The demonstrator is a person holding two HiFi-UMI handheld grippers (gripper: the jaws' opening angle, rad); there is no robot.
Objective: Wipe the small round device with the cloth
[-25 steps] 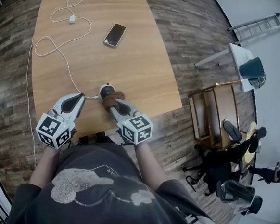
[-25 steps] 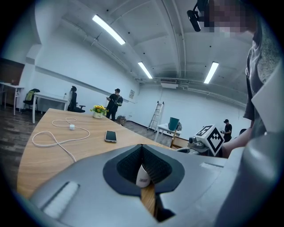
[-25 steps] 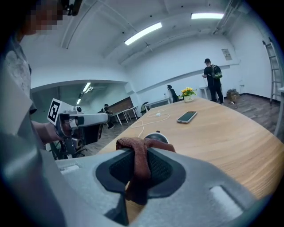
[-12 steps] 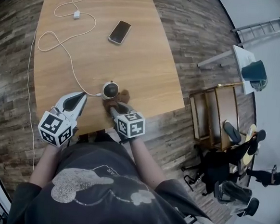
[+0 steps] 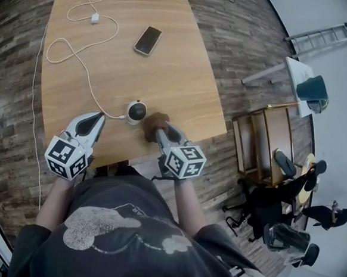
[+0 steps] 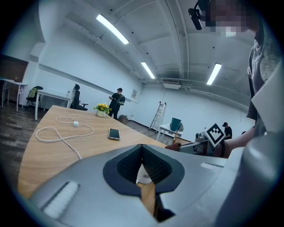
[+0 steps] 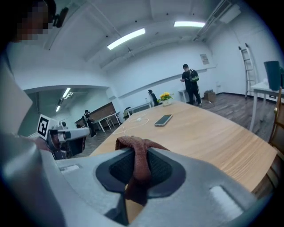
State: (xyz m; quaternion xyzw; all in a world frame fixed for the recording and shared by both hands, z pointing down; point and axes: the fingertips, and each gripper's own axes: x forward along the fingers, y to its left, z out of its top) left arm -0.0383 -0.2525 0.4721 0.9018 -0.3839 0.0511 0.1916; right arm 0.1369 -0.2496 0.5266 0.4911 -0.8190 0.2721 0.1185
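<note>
The small round device, white with a dark top, sits near the table's front edge with a white cable running off to the left. In the left gripper view only a white sliver of the device shows behind the jaws. A brown cloth is bunched just to the right of the device, with my right gripper shut on it. In the right gripper view the cloth hangs pinched between the jaws. My left gripper rests left of the device, its jaws together and holding nothing.
A phone lies further up the wooden table. A looped white cable with an adapter lies at the far left. A wooden shelf unit stands off the table's right side. People stand far off in the room.
My right gripper has carried the cloth from the device's near side round to its right. The left gripper has stayed put.
</note>
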